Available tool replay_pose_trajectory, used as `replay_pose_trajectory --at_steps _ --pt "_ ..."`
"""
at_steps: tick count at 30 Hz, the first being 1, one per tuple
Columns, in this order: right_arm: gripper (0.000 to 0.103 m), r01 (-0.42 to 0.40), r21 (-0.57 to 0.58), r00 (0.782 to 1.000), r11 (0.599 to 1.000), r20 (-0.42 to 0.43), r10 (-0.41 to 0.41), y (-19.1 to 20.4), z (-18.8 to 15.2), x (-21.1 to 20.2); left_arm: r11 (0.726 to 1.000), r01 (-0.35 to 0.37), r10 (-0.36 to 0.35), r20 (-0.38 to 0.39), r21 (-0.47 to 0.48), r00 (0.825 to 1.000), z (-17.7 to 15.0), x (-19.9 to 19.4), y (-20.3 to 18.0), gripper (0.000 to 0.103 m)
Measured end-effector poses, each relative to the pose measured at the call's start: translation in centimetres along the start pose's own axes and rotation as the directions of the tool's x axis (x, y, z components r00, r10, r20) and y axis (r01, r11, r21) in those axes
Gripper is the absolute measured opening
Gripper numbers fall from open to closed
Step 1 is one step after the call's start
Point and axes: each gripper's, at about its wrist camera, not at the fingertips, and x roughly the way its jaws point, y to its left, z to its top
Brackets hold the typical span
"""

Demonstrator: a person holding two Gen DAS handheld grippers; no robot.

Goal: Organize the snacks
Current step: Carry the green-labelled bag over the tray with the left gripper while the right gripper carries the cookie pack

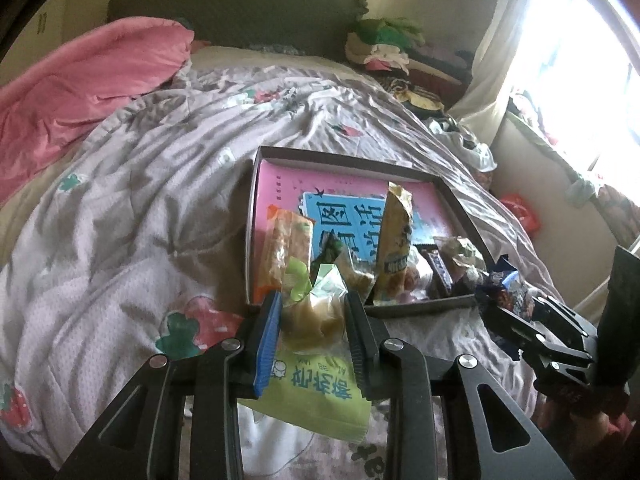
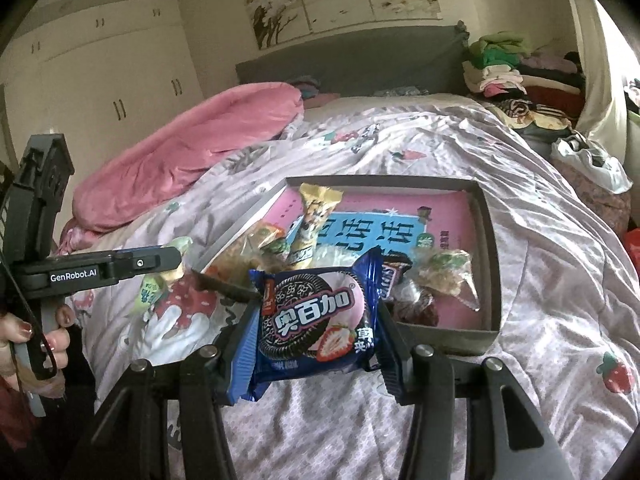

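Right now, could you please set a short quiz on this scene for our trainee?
1. True or false: the right claw grips a blue cookie packet.
2. What does the left claw hold? A) light green snack bag B) a spoon C) nothing
3. Fill in: the shallow box of snacks rests on the ____.

Key: 1 true; 2 A; 3 quilt on the bed.
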Motion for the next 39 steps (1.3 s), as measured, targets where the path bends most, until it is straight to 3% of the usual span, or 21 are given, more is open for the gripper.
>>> replay_pose_trajectory --at_steps 39 --pt "0.052 0.052 0.059 0.997 0.997 0.059 -0.056 -2.6 2.3 0.6 1.000 0.017 -0.017 -0.002 -0.025 1.000 4.0 4.7 -0.4 0.033"
